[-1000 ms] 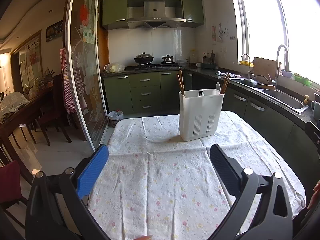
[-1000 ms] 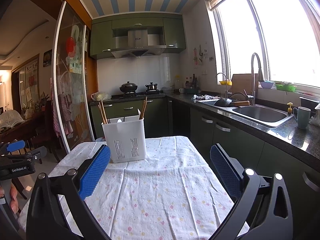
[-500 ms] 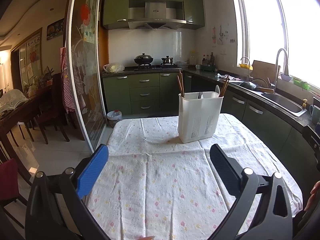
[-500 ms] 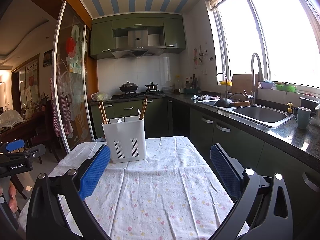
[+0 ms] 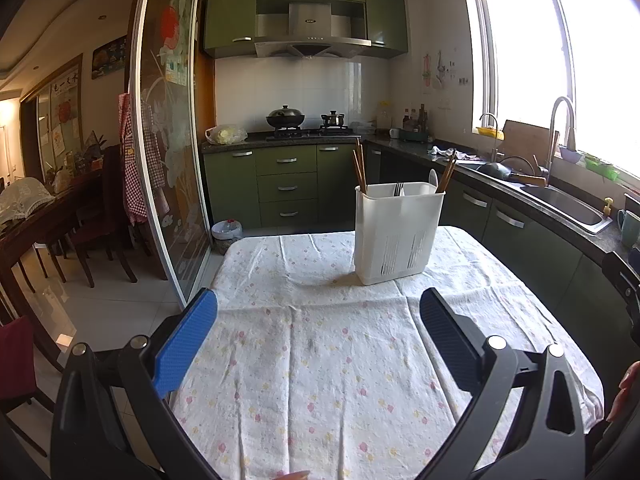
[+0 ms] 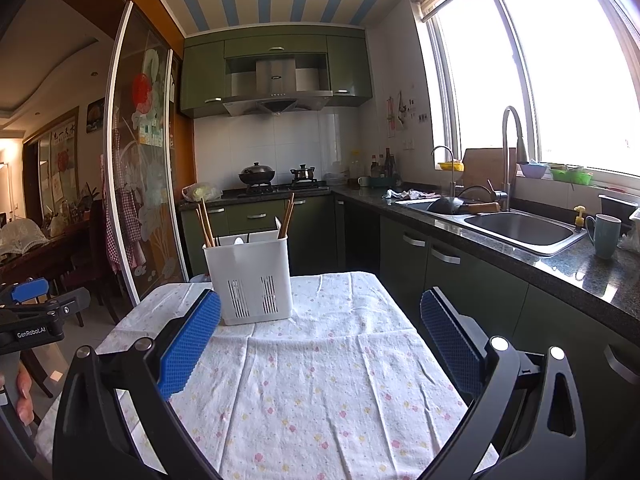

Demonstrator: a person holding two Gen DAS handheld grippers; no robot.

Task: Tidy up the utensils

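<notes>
Chopsticks (image 5: 360, 168) and a fork (image 5: 398, 189) are seen stowed in the white utensil caddy (image 5: 396, 232); the clothed bench (image 5: 320, 360) carries nothing loose; both grippers' fingers (image 5: 186, 340) (image 6: 190, 344) are spread, empty.

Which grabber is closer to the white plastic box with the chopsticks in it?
Probably the right gripper: the white plastic utensil holder sits just beyond its left blue pad. From the left gripper, the holder stands farther ahead, slightly right. Both grippers are open and empty.

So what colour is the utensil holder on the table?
White: the utensil holder shows best in the right wrist view.
</notes>
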